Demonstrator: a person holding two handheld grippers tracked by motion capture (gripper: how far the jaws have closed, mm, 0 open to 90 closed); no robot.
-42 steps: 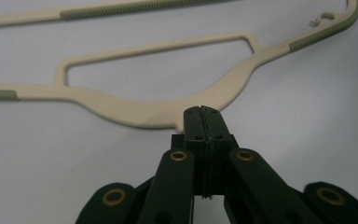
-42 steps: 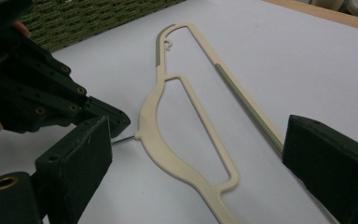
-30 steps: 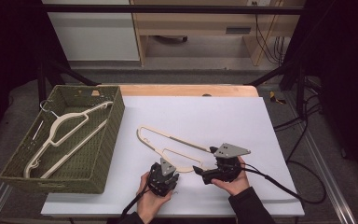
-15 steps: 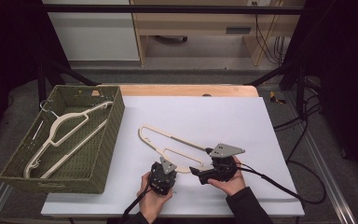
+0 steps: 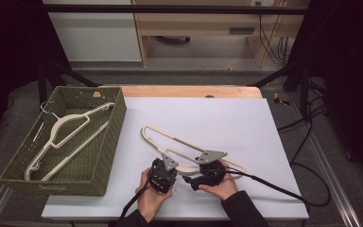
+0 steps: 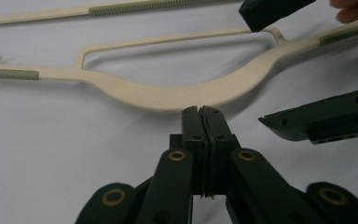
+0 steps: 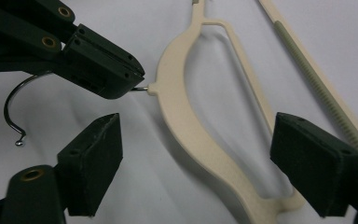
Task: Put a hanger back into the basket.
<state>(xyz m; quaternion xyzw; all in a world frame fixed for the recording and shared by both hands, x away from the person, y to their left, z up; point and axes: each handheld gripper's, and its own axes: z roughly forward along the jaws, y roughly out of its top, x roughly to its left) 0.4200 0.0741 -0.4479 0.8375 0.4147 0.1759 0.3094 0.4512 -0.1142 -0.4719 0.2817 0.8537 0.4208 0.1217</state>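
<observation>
A white sheet covers the surface [image 5: 227,118], with a strip of bare wood showing along its far edge at the upper middle of the high view. Beyond it the room is dark: a grey floor, a pale cabinet at the upper left, a wooden bench at the upper centre, and cables hanging at the upper right. A green woven basket [image 5: 105,156] sits at the left of the frame, holding another cream hanger [image 5: 61,132] with a metal hook.

The cream hanger [image 5: 179,144] lies flat on the sheet in the lower centre, running from the middle of the frame down to the right. The left gripper [image 6: 201,112] has its jaws closed together just short of the hanger's curved neck, apparently on the wire hook, though that spot is hidden. The right gripper [image 7: 196,163] has its jaws apart, straddling the neck without pressing it; they have just been closing. In the right gripper view the hook [image 7: 14,107] curls at the left, behind the other gripper's jaws.
</observation>
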